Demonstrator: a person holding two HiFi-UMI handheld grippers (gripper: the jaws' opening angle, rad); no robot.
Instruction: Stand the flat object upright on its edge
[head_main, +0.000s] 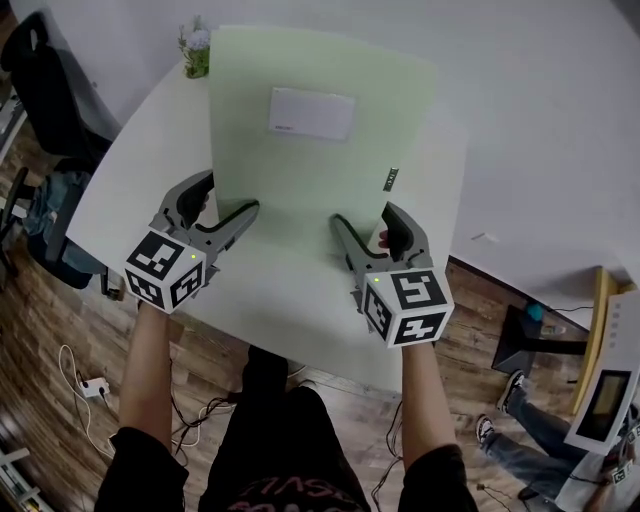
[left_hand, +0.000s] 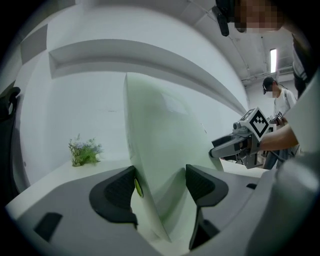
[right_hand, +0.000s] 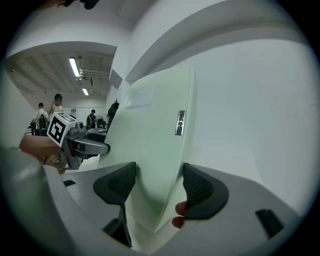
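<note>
left gripper (head_main: 228, 195) and right gripper (head_main: 366, 215) straddle upright folder (head_main: 310, 175).

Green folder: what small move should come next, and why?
Probably ease the left gripper away first, keeping the right gripper there: the folder already stands on its bottom edge on the table, jaws apart either side, so test its balance.
</note>
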